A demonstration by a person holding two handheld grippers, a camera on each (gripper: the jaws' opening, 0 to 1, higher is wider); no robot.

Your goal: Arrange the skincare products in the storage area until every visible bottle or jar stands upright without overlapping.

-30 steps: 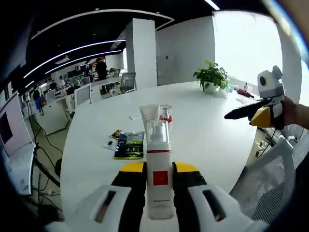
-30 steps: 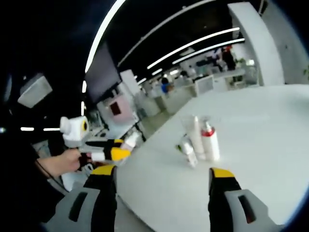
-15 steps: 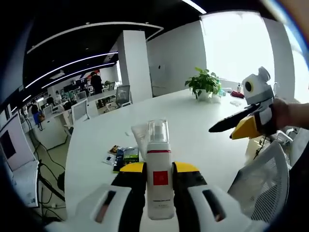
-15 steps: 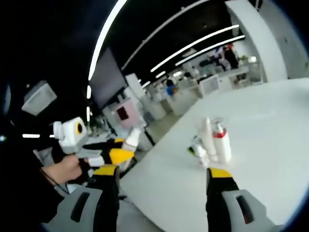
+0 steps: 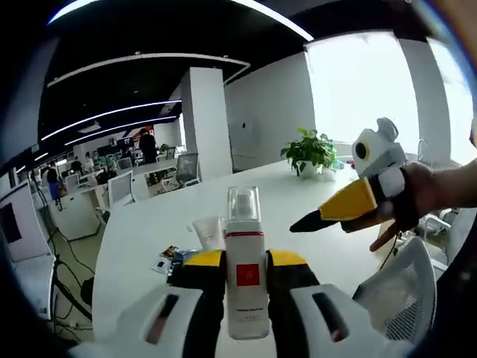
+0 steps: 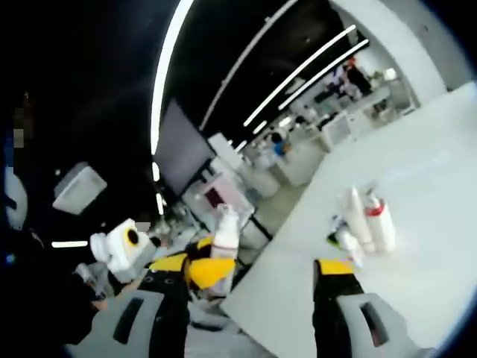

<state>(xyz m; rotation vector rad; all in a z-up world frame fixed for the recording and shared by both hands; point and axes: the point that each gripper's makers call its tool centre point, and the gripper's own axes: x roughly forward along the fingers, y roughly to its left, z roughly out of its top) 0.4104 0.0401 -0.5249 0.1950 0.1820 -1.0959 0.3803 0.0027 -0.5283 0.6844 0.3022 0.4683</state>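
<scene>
Overhead, strip lights run across an open-plan office as I hold a white pump bottle [image 5: 244, 272] upright in my left tool [image 5: 246, 261], its yellow-tipped jaws pressed against the bottle's sides below the red square label. The bottle's clear cap rises above the jaws, lifted clear of the round white bench [image 5: 313, 216] beyond it. On the bench, towards its near left edge, a white tube [image 5: 209, 233] stands upright beside flat printed sachets [image 5: 173, 255]. A potted plant [image 5: 311, 151] sits by the bench's far edge, in front of the bright window. My right tool [image 5: 298, 224] enters the left gripper view from the right, gripped by a hand [image 5: 417, 198], its dark tips close together and pointing towards the bottle; I cannot tell from here how narrow the gap is.

Seen from the right gripper view, my right tool [image 6: 257, 272] has its jaws spread wide with nothing between them. Past them, near the bench's [image 6: 417, 246] left edge, a white tube [image 6: 352, 216] and a red-collared white bottle [image 6: 380, 222] stand upright, just beside each other, with a smaller white bottle [image 6: 347, 242] leaning at their foot. To the left, off the bench's edge, the left tool [image 6: 201, 270] carries the pump bottle [image 6: 225, 237] in the air. An office chair [image 5: 399, 287] stands at the bench's right edge.
</scene>
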